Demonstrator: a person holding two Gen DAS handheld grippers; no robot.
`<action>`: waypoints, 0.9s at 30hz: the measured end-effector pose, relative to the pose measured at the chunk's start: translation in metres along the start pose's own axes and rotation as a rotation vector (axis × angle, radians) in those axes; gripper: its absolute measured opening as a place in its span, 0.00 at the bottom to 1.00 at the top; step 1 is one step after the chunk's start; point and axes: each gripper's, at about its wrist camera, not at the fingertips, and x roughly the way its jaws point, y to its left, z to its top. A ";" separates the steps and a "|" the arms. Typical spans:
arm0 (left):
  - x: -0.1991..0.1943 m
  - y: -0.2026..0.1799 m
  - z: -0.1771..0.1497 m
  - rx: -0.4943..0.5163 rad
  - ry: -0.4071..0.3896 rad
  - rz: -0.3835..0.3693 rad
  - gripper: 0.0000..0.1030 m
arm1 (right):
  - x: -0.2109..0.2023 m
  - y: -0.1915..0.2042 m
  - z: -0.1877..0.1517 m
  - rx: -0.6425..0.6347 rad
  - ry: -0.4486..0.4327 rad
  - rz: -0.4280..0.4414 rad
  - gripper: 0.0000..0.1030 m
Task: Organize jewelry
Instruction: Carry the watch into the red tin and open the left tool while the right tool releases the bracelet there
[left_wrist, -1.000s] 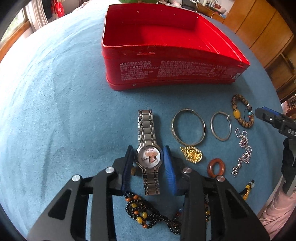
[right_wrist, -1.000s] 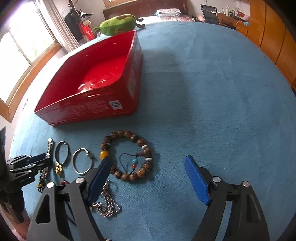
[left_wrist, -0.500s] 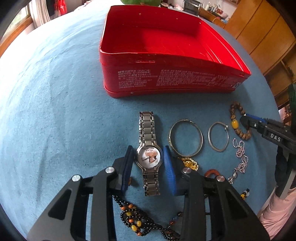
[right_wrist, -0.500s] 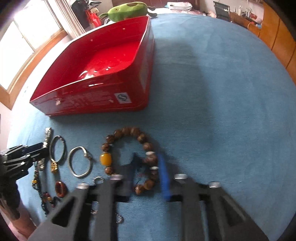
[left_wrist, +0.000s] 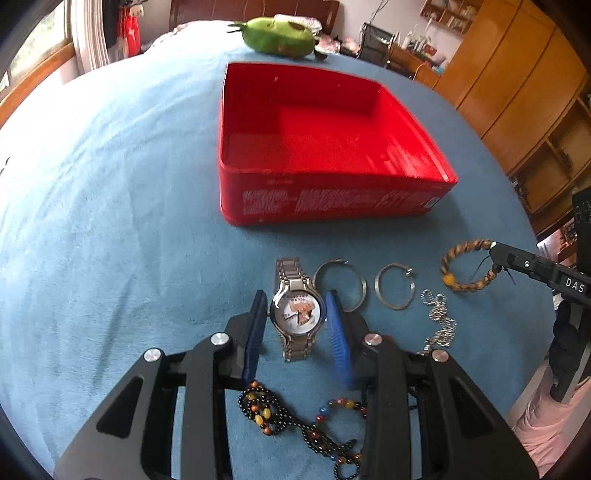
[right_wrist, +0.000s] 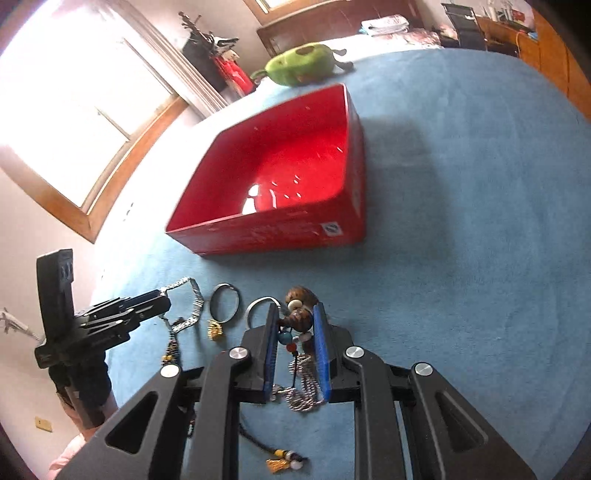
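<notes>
My left gripper (left_wrist: 297, 314) is shut on a silver wristwatch (left_wrist: 296, 314) by its case and holds it lifted above the blue cloth. My right gripper (right_wrist: 295, 325) is shut on a brown wooden bead bracelet (right_wrist: 300, 306), also lifted; it shows in the left wrist view (left_wrist: 466, 266) hanging from the right gripper's tip. An empty red tin box (left_wrist: 325, 147) stands behind the jewelry and also shows in the right wrist view (right_wrist: 280, 192). Two silver bangles (left_wrist: 394, 291) and a silver chain (left_wrist: 439, 317) lie on the cloth.
A black beaded necklace (left_wrist: 295, 424) lies under my left gripper. A gold pendant (right_wrist: 216, 330) and a tasselled cord (right_wrist: 284, 458) lie on the cloth. A green plush toy (left_wrist: 280, 37) sits beyond the box. Wooden cabinets stand at the right.
My right gripper closed on the bead bracelet and lifted it. My left gripper raised the watch off the cloth; both views now sit higher, with the box farther off.
</notes>
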 end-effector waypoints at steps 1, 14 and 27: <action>-0.004 0.001 0.001 0.000 -0.004 -0.004 0.31 | -0.003 0.001 0.001 -0.002 -0.004 0.004 0.18; -0.051 -0.031 0.024 0.023 -0.112 -0.054 0.31 | -0.042 0.033 0.042 -0.070 -0.098 0.045 0.17; -0.024 -0.042 0.114 -0.003 -0.214 0.000 0.31 | 0.003 0.042 0.116 -0.068 -0.153 0.003 0.17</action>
